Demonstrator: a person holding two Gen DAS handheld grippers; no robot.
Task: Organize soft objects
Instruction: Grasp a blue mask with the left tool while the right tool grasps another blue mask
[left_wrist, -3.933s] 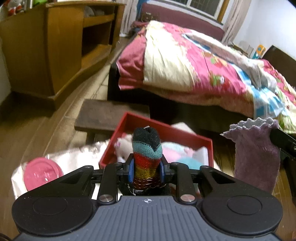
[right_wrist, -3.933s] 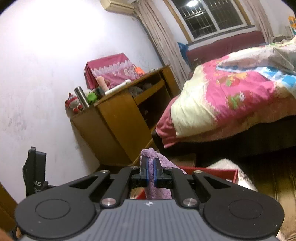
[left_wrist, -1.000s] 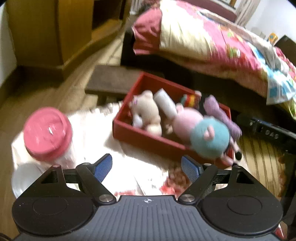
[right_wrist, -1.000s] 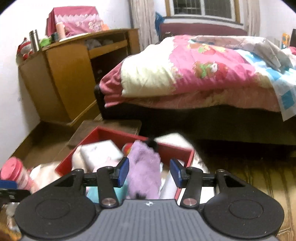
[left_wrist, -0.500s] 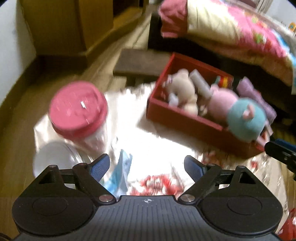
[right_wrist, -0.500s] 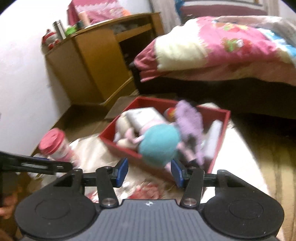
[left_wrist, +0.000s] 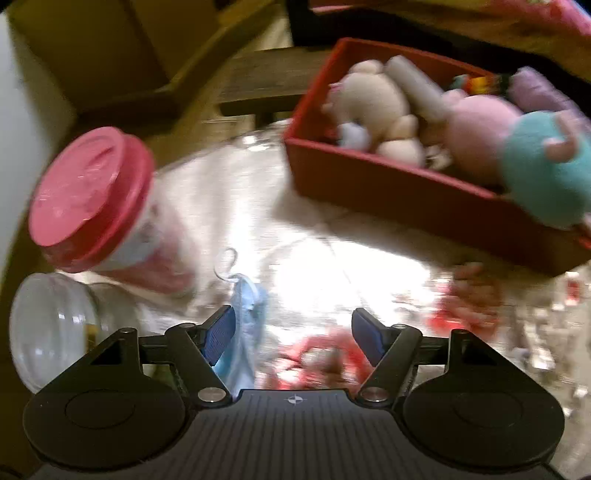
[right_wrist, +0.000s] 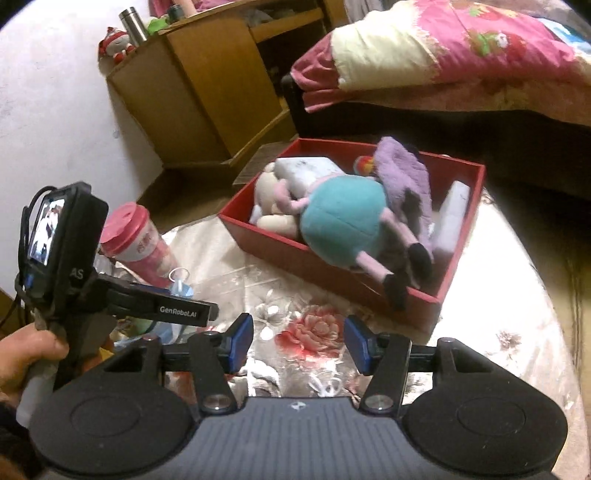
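While both grippers hang over the flowered cloth (right_wrist: 524, 295), one red box (right_wrist: 463, 254) at its far edge holds two plush toys. Left gripper (left_wrist: 293, 334), jaws just narrowing, flanks one blue mask (left_wrist: 245, 332) untouched; right gripper (right_wrist: 299, 345), jaws just widening, holds nothing.

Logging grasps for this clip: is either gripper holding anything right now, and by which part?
Nothing is held. The left gripper stands open, its jaws just closing, over a blue face mask without pinching it. The right gripper is open and empty.
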